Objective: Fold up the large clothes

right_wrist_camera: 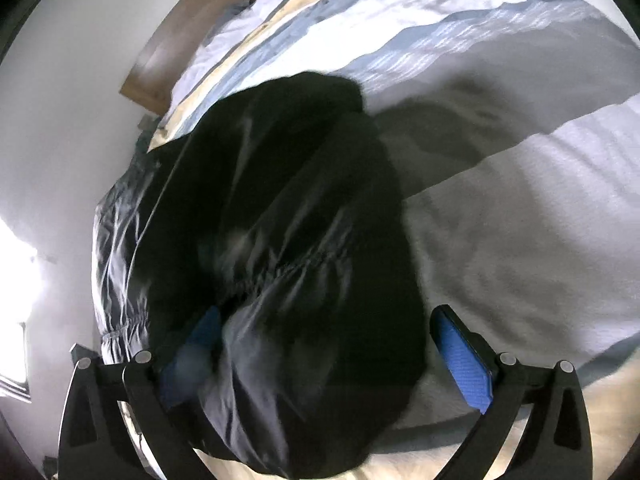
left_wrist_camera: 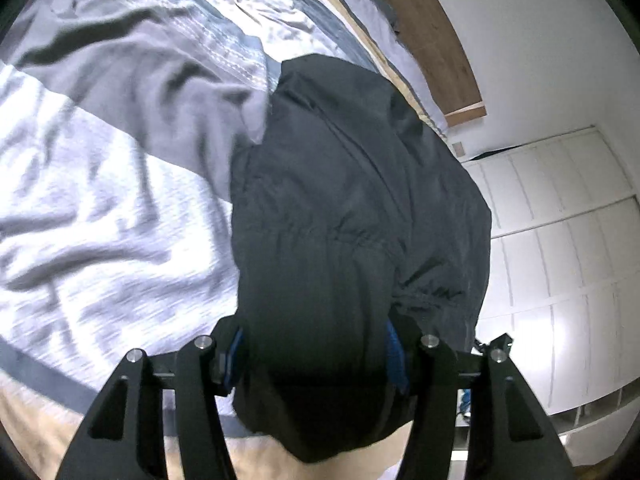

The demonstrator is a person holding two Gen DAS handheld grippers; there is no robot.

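A large black jacket (left_wrist_camera: 352, 216) lies bunched over the near part of a bed and drapes over both grippers. In the left wrist view the left gripper (left_wrist_camera: 316, 356) has its blue pads (left_wrist_camera: 396, 352) pressed against a thick fold of the jacket on both sides. In the right wrist view the same jacket (right_wrist_camera: 280, 220) fills the middle. The right gripper (right_wrist_camera: 332, 356) has its jaws wide apart, with the jacket lying between them. Its right blue pad (right_wrist_camera: 460, 360) is bare and its left pad (right_wrist_camera: 200, 344) is half covered by cloth.
The bed carries a rumpled white and grey-striped duvet (left_wrist_camera: 100, 200) with a grey garment (left_wrist_camera: 168, 80) on it. A wooden headboard (left_wrist_camera: 432, 32) and a white wall lie beyond. White wardrobe doors (left_wrist_camera: 560, 248) stand to the right. A bright window (right_wrist_camera: 16, 280) is at left.
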